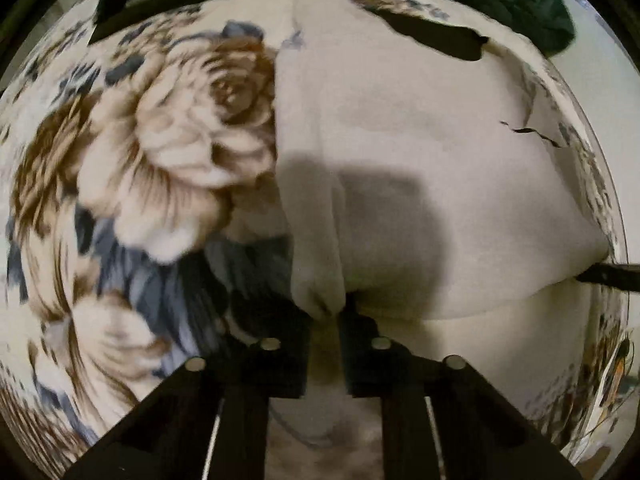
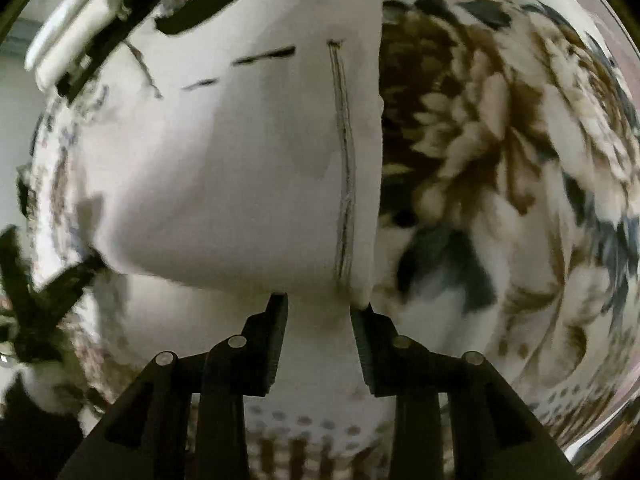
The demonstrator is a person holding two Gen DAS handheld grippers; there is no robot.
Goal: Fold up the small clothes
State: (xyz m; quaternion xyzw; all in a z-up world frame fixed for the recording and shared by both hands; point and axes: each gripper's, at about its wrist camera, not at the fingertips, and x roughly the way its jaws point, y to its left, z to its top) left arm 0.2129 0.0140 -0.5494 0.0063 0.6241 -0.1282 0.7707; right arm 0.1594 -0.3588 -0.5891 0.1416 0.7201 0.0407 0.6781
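Cream-white small cloth garment (image 1: 400, 152): lies spread on the floral-print blanket with brown roses and grey-blue leaves (image 1: 152, 168), a stitched seam (image 2: 345, 160) running along its right edge. My left gripper (image 1: 325, 344): black fingers drawn close, pinching a bunched lower corner of the garment between them. My right gripper (image 2: 319, 344): fingers parted, no fabric clamped, tips just at the garment's near hem (image 2: 248, 280) beside the seam. Dark green fabric heap (image 1: 532, 4): at the blanket's far edge, well apart.
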